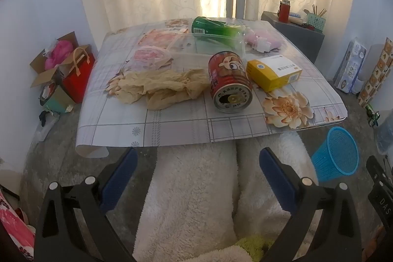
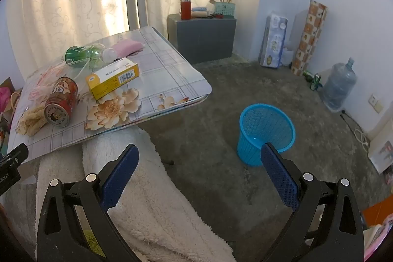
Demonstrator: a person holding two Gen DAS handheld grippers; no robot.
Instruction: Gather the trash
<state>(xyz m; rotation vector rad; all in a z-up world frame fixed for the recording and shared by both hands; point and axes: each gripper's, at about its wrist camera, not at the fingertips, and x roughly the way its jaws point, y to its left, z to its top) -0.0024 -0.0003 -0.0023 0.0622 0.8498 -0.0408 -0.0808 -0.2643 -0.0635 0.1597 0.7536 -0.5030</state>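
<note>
So both grippers are spread wide with nothing between the blue pads, just hanging above the person's fluffy white-trousered lap. Left gripper (image 1: 198, 160) faces the low table (image 1: 172, 124), right gripper (image 2: 200, 156) is angled off toward the floor with the blue mesh bin (image 2: 266, 131) just past its right finger. That bin sits upright on the grey carpet, beside the table's near right corner and apart from it. All the trash is on the table's floral cover: a red can (image 1: 229, 81) lying on its side near the middle with its end facing the camera, a crumpled beige bag (image 1: 162, 87) just left of it, and a yellow box (image 1: 273, 71) just right of it. Behind those lies a green bottle (image 1: 216, 28) on its side, a clear plastic tray (image 1: 208, 46), some pinkish wrappers (image 1: 149, 57) on the left and a pink pouch (image 1: 262, 39) at the far right.
</note>
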